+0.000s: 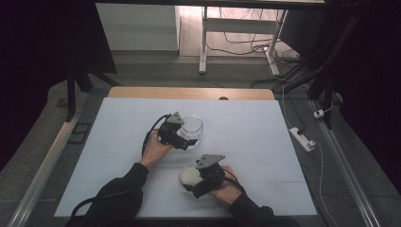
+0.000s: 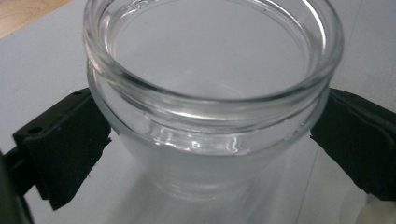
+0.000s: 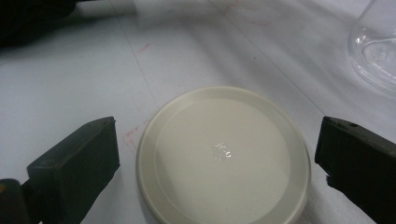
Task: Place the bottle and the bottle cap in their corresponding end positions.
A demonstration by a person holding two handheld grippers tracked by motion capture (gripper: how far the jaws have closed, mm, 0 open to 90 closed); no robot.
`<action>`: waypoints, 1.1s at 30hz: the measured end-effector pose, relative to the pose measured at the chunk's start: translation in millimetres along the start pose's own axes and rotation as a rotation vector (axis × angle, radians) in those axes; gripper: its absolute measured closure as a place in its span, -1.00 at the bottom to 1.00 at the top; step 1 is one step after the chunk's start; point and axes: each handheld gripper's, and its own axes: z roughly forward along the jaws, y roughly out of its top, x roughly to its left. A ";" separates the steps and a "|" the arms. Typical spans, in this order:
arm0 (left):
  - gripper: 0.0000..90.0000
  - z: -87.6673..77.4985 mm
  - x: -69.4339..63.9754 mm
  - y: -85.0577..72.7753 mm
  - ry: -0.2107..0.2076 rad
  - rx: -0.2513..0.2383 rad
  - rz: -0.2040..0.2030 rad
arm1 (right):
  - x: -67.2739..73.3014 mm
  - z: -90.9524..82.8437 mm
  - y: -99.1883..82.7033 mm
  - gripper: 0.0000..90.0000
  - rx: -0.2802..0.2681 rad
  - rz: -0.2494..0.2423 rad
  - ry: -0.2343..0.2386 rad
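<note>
An empty clear glass jar [image 1: 191, 126] stands upright, lidless, near the middle of the pale table cover [image 1: 265, 156]. My left gripper [image 1: 187, 134] is shut on the jar. In the left gripper view both black pads [image 2: 70, 154] press the jar [image 2: 210, 116] just below its rim, and the gripper [image 2: 210, 140] sits square to it. A round cream lid [image 1: 190, 175] lies flat nearer the front edge. My right gripper [image 1: 192, 178] is open around it. In the right gripper view the lid [image 3: 224, 154] lies between the spread jaws of that gripper [image 3: 217, 149], with a gap on the left side.
A strip of bare wood [image 1: 189, 92] runs along the table's far edge. A white power strip [image 1: 302, 138] and cables lie on the floor at the right. Desk legs [image 1: 203, 42] stand beyond the table. The jar's base [image 3: 373, 51] shows at the upper right of the right gripper view.
</note>
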 end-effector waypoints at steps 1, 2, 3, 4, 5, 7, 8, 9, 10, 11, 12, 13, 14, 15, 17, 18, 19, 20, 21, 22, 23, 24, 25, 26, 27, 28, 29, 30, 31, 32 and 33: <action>-1.00 -1.0 -0.7 -0.1 0.003 0.001 -0.001 | -0.2 -0.9 0.3 -1.00 -0.005 0.001 -0.001; -1.00 -1.9 -1.3 -0.2 0.003 0.002 -0.003 | -0.5 -1.8 0.7 -1.00 -0.009 0.003 0.000; -1.00 -3.0 -1.8 -0.6 0.005 0.003 -0.004 | -0.6 -2.7 1.0 -1.00 -0.012 0.006 -0.001; -1.00 -4.1 -2.2 -1.1 0.006 0.003 -0.004 | -0.7 -3.7 1.3 -1.00 -0.014 0.008 -0.001; -1.00 -5.2 -2.4 -1.7 0.005 0.005 -0.004 | -1.1 -4.7 1.5 -1.00 -0.017 0.005 -0.001; -1.00 -7.8 -2.8 -3.5 0.003 0.007 -0.009 | -1.5 -6.7 1.8 -1.00 -0.022 0.011 -0.001; -1.00 -9.1 -2.8 -4.5 0.003 0.007 -0.011 | -1.6 -7.6 2.0 -1.00 -0.025 0.013 -0.001; -1.00 -10.3 -3.0 -5.4 0.003 0.006 -0.016 | -1.8 -8.6 2.1 -1.00 -0.027 0.014 -0.001; -1.00 -11.6 -2.9 -6.2 0.005 0.006 -0.021 | -1.9 -9.6 2.3 -1.00 -0.027 0.016 0.001; -1.00 -13.2 -2.8 -6.9 0.005 0.006 -0.023 | -2.1 -10.6 2.5 -1.00 -0.028 0.016 0.001; -1.00 -14.9 -2.9 -7.5 0.003 0.004 -0.026 | -2.2 -11.7 2.6 -1.00 -0.030 0.018 0.002; -1.00 -16.5 -3.3 -8.0 -0.001 0.000 -0.032 | -2.4 -12.7 2.8 -1.00 -0.031 0.020 0.005; -1.00 -18.1 -3.8 -8.2 -0.005 -0.002 -0.035 | -2.6 -13.6 2.9 -1.00 -0.033 0.023 0.006; -1.00 -19.7 -4.5 -8.3 -0.005 -0.003 -0.033 | -2.6 -14.6 3.0 -1.00 -0.034 0.025 0.006; -1.00 -22.6 -6.9 -8.5 -0.010 -0.006 -0.034 | -2.9 -16.7 3.4 -1.00 -0.037 0.026 0.006; -1.00 -23.9 -8.1 -8.8 -0.013 -0.003 -0.033 | -2.8 -17.8 3.7 -1.00 -0.038 0.030 0.005; -1.00 -25.2 -9.4 -9.2 -0.015 -0.003 -0.031 | -2.9 -19.1 3.9 -1.00 -0.039 0.033 0.002; -1.00 -26.6 -10.7 -9.8 -0.017 -0.004 -0.033 | -3.1 -20.6 4.2 -1.00 -0.039 0.036 0.002; -1.00 -28.2 -11.5 -10.5 -0.023 -0.003 -0.037 | -3.4 -22.1 4.4 -1.00 -0.041 0.038 0.002; -1.00 -30.1 -12.1 -11.5 -0.028 -0.008 -0.046 | -3.9 -23.7 4.5 -1.00 -0.044 0.039 0.000; -1.00 -32.3 -12.6 -12.5 -0.032 -0.012 -0.052 | -4.4 -25.7 4.6 -1.00 -0.044 0.042 -0.002; -1.00 -34.8 -13.4 -13.5 -0.031 -0.012 -0.056 | -4.8 -27.6 4.6 -1.00 -0.048 0.047 -0.002; -1.00 -37.3 -14.6 -14.6 -0.027 -0.014 -0.058 | -5.5 -29.7 4.4 -1.00 -0.052 0.051 -0.004; -1.00 -39.8 -15.8 -15.8 -0.026 -0.014 -0.059 | -6.1 -32.0 4.3 -1.00 -0.057 0.055 -0.007; -1.00 -42.5 -17.0 -17.2 -0.027 -0.014 -0.060 | -6.7 -34.3 4.3 -1.00 -0.062 0.059 -0.011; -1.00 -44.9 -18.3 -18.9 -0.027 -0.012 -0.062 | -7.3 -36.6 4.2 -1.00 -0.067 0.063 -0.015; -1.00 -47.4 -19.7 -20.7 -0.026 -0.010 -0.062 | -8.2 -38.8 4.1 -1.00 -0.072 0.066 -0.018; -1.00 -49.9 -21.2 -22.6 -0.025 -0.008 -0.061 | -9.0 -41.1 4.1 -1.00 -0.075 0.072 -0.022; -1.00 -52.4 -22.7 -24.6 -0.023 -0.006 -0.062 | -10.1 -43.2 3.8 -1.00 -0.079 0.072 -0.027; -1.00 -55.2 -23.9 -26.6 -0.022 -0.004 -0.064 | -10.7 -45.5 3.5 -1.00 -0.081 0.079 -0.030; -1.00 -58.3 -25.0 -28.6 -0.020 -0.004 -0.065 | -11.6 -47.5 3.1 -1.00 -0.084 0.081 -0.033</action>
